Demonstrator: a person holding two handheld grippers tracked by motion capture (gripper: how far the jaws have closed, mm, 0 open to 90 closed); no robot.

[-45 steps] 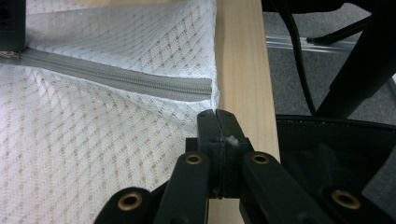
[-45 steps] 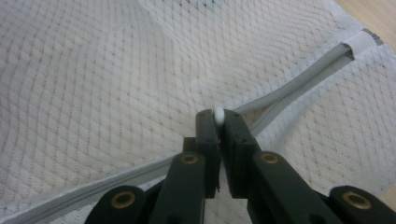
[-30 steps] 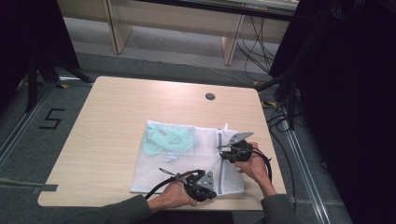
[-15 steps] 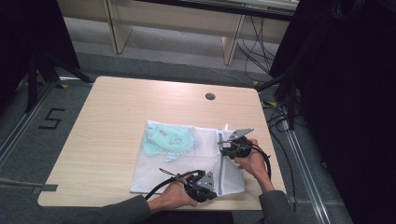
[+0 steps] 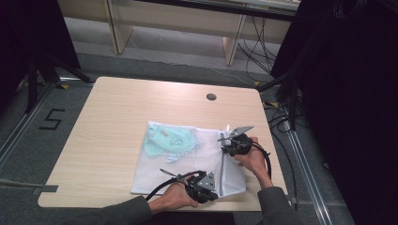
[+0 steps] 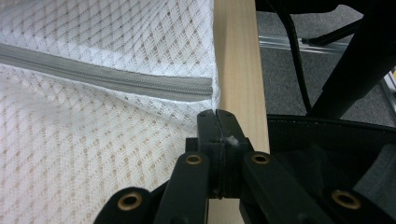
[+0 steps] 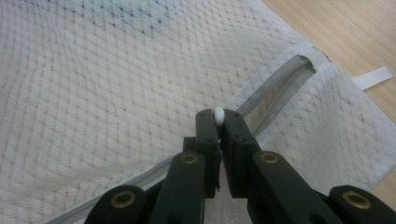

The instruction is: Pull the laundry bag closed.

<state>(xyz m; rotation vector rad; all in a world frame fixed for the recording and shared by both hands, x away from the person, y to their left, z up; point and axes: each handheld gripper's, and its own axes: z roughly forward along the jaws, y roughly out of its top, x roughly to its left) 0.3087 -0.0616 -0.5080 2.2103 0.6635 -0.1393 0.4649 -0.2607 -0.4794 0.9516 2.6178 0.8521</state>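
Observation:
A white mesh laundry bag point(image 5: 187, 166) lies flat on the wooden table point(image 5: 117, 117), with a mint-green garment point(image 5: 164, 139) inside it. A grey zipper point(image 6: 116, 77) runs along the bag's right side. My left gripper point(image 6: 218, 115) is at the zipper's near end by the table's front edge, shut on the edge of the mesh; in the high view this left gripper point(image 5: 216, 193) points right. My right gripper point(image 7: 218, 114) is shut on the small white zipper pull point(image 7: 218, 112) farther up the zipper point(image 7: 275, 88). The high view has that right gripper point(image 5: 225, 140) at the bag's far right part.
A round cable hole point(image 5: 211, 96) sits in the table's far side. A white fabric tab point(image 7: 373, 77) sticks out from the bag's corner. Cables and dark stands point(image 5: 291, 103) are on the floor right of the table. Bare tabletop lies to the left and far side of the bag.

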